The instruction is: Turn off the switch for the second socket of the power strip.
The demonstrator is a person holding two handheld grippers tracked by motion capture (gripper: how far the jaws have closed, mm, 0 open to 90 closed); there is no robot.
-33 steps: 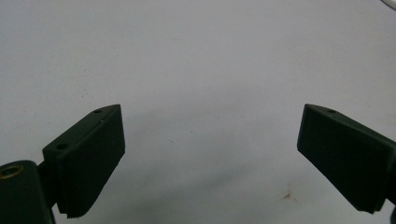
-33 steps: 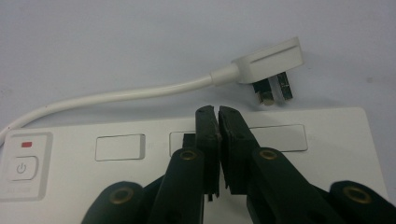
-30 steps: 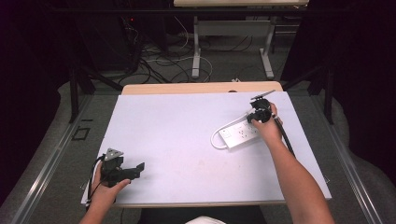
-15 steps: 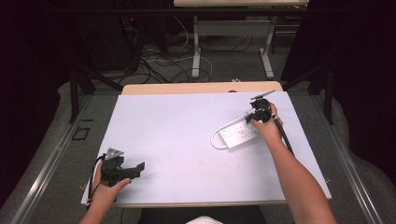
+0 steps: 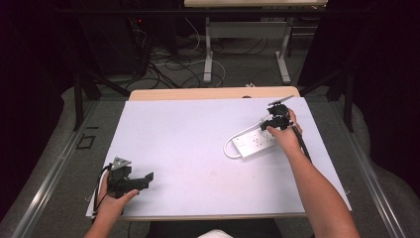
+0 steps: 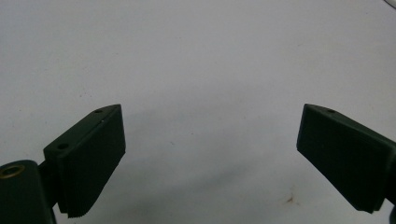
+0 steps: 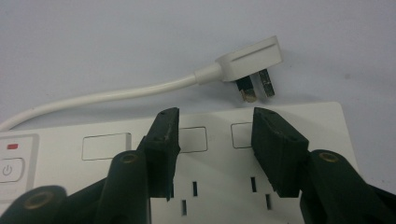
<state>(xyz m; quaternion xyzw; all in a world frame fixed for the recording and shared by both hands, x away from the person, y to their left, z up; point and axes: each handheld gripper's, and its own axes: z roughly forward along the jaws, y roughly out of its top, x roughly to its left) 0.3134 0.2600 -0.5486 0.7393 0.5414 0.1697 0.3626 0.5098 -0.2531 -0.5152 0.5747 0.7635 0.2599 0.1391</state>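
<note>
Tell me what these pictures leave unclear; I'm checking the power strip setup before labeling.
- Power strip, right gripper view: lower sockets covered by the right gripper; left end cut off by the frame edge.
- Plug: too small to see in the high view.
- Switch: position unreadable, cropped.

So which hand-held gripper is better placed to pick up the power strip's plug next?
The right hand-held gripper. It hovers over the white power strip, jaws open, and the plug lies just beyond them. The left hand-held gripper sits open at the table's near-left corner, far from it.
</note>
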